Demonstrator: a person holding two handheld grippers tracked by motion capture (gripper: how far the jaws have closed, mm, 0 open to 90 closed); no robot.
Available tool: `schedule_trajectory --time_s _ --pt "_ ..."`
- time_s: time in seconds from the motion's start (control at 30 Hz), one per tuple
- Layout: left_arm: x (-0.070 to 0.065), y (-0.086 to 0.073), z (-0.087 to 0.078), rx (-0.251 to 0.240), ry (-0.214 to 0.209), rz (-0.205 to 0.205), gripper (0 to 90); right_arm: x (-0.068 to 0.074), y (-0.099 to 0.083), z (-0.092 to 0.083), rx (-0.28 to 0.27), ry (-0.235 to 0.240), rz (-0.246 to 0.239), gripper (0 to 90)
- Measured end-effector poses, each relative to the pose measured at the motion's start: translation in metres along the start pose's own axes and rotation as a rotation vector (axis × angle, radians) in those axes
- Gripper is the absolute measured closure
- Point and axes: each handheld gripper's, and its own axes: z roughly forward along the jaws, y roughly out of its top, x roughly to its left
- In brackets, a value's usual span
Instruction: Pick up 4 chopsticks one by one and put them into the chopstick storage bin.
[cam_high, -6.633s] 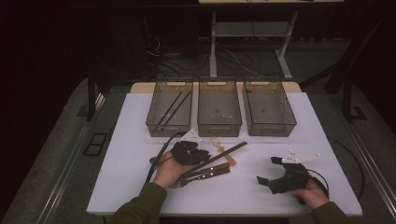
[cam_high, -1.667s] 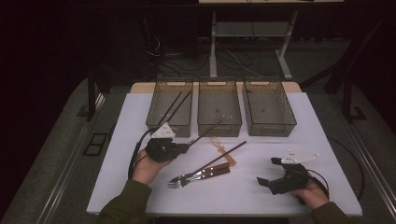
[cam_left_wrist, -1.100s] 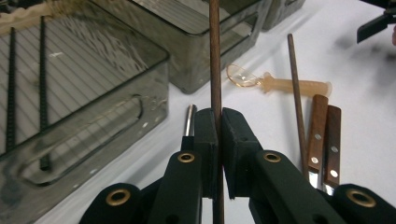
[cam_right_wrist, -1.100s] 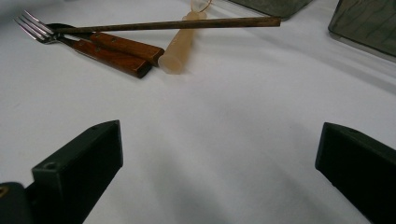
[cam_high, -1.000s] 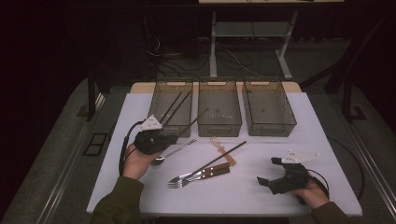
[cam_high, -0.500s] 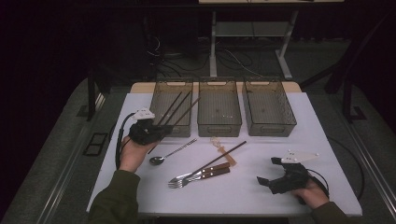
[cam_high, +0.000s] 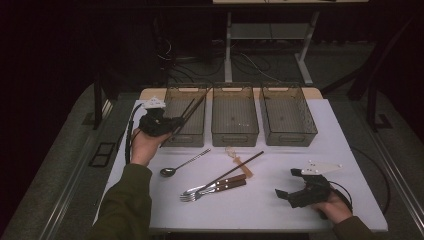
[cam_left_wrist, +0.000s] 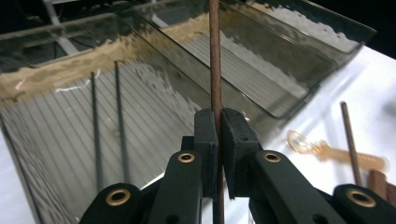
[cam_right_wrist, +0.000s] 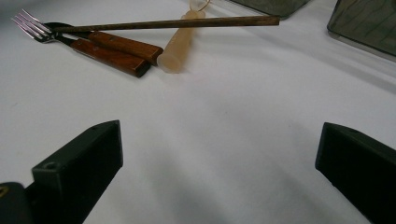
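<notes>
Clamping a thin brown wooden chopstick (cam_left_wrist: 215, 60) between its two black jaws, the left gripper (cam_high: 167, 124) is held at the near left corner of the left bin (cam_high: 186, 134), and the stick slants up and right over that bin's opening. All three bins are smoky, see-through plastic boxes with ribbed floors, standing side by side along the far part of the white table (cam_high: 280, 210). Two slim dark sticks (cam_left_wrist: 107, 135) lie on the left bin's floor; the middle bin (cam_high: 235, 134) and right bin (cam_high: 290, 137) look bare inside, as far as the high view shows. Near the bins lie a shiny metal spoon (cam_high: 184, 164), a second brown chopstick (cam_high: 235, 170) across two forks with red-brown wooden handles (cam_high: 215, 187), and a pale amber translucent spoon (cam_high: 239, 159). At the near right, the right gripper (cam_high: 290, 186) rests on the table in the person's hand, jaws spread wide with nothing between them. Compared with a second earlier, the left gripper has carried its chopstick farther and left, up to the left bin, while the right gripper has kept its place.
</notes>
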Motion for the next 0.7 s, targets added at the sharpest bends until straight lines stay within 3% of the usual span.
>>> schedule_trajectory --time_s 0.43,0.57,0.7 --pt "0.031 0.022 0.028 0.001 0.064 -0.025 84.8 0.0 0.0 -0.001 -0.004 0.005 0.006 0.7" --pt "0.04 0.021 0.038 0.015 0.096 -0.028 84.8 0.0 0.0 -0.001 -0.008 0.008 0.004 0.7" --pt "0.049 0.015 0.046 0.033 0.118 -0.07 84.8 0.0 0.0 -0.001 -0.009 0.01 0.006 0.7"
